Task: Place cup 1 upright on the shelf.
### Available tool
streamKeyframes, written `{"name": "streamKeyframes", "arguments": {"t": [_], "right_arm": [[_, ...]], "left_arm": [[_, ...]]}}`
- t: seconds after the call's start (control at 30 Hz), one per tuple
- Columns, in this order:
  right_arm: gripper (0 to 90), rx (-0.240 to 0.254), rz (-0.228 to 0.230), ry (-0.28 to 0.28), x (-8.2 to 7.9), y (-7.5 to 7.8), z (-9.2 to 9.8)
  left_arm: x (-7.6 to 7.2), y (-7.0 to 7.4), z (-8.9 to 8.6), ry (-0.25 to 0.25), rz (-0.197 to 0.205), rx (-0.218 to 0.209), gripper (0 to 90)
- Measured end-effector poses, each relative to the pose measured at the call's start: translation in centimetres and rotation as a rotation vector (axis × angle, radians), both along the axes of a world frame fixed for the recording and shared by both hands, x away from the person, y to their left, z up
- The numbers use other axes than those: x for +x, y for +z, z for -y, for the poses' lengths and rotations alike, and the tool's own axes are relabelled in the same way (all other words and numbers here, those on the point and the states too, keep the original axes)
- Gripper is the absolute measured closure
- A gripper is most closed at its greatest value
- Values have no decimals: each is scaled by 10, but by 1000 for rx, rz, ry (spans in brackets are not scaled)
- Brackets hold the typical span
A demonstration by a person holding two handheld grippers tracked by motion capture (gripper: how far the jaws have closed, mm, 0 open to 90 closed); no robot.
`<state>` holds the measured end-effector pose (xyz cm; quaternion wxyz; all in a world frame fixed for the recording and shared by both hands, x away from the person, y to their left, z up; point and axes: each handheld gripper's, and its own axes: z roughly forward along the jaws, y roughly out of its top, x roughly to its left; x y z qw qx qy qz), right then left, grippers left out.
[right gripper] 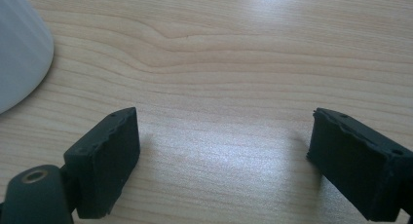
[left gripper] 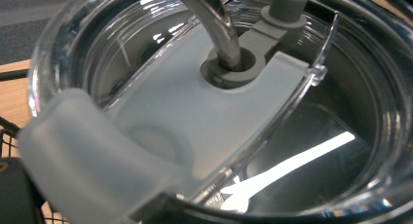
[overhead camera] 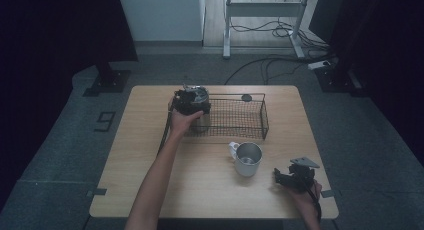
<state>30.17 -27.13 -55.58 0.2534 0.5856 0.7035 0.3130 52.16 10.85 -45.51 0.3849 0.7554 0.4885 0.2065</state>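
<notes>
Left gripper (overhead camera: 191, 101) holds a lidded tumbler (left gripper: 234, 117) at the wire basket's (overhead camera: 264, 121) left end, grip itself unreadable; right gripper (right gripper: 221, 156) open, empty, idle on counter (overhead camera: 200, 180) beside mug (overhead camera: 247, 159); placing seems unfinished.

Clear lidded tumbler (left gripper: 302, 151), metal straw (left gripper: 214, 19), at wire basket's (overhead camera: 250, 121) left end.

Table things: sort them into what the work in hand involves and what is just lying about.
In the work:
- left gripper at the basket's left end
- clear lid with a metal straw
- wire basket

Lying about:
- metal mug
- small dark disc at the basket's far side
- right gripper, open over bare table
</notes>
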Motion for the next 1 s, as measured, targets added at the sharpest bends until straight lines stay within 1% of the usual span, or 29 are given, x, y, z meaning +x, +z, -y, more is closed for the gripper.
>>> {"name": "streamKeyframes", "arguments": {"t": [0.17,0.33,0.63,0.73,0.87,0.93,0.97,1.0], "right_arm": [[111,0,0,0,0,0,0],[111,0,0,0,0,0,0],[115,1,0,-2,0,0,0],[116,1,1,-1,0,0,0],[117,1,1,-1,0,0,0],[117,1,1,-1,0,0,0],[117,1,1,-1,0,0,0],[117,1,1,-1,0,0,0]], "left_arm": [[-2,-2,-2,-4,-7,-4,37],[-9,-4,1,-23,7,17,29],[-11,-2,3,-10,21,27,29],[-12,0,2,-14,21,12,25],[-14,3,1,-11,24,5,24],[-17,6,-2,-4,36,-15,21],[-20,8,-4,-5,48,-31,18],[-23,10,-5,-6,60,-34,20]]}}
